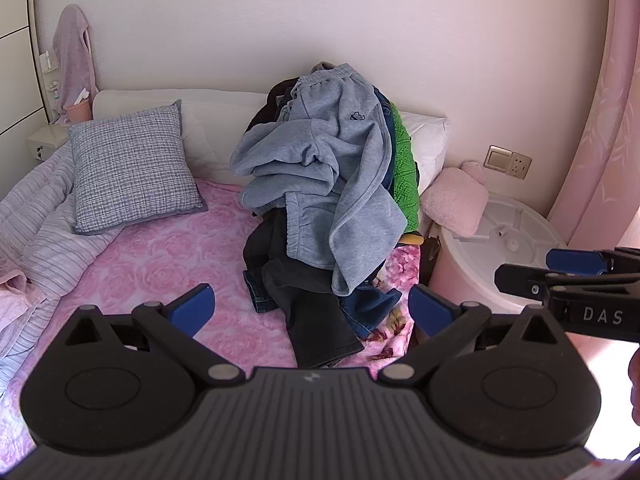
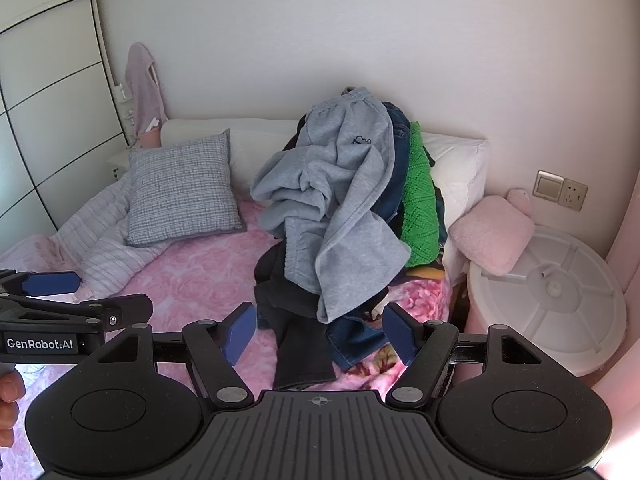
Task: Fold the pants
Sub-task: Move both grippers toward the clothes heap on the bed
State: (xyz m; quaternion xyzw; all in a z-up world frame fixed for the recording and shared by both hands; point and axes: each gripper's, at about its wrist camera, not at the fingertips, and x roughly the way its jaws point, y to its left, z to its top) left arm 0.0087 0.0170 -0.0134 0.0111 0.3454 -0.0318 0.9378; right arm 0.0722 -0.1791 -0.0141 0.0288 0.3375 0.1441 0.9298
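A pile of clothes leans against the headboard on the pink rose bedspread [image 1: 160, 264] [image 2: 200, 276]. Grey sweatpants [image 1: 332, 168] [image 2: 340, 200] lie crumpled on top of it. A black pant leg [image 1: 316, 320] [image 2: 300, 344] and blue jeans [image 1: 372, 304] [image 2: 356, 340] stick out from under them toward me. My left gripper [image 1: 312, 310] is open and empty above the bed, just short of the black leg's hem. My right gripper [image 2: 320, 334] is also open and empty, in front of the same leg. Each gripper shows at the edge of the other's view.
A green knit garment [image 1: 404, 168] [image 2: 420, 208] sits at the pile's right side. A grey checked pillow [image 1: 132, 168] and a striped quilt [image 1: 36, 224] lie left. A white round tub [image 2: 552, 292] with a pink cushion [image 2: 492, 232] stands beside the bed on the right.
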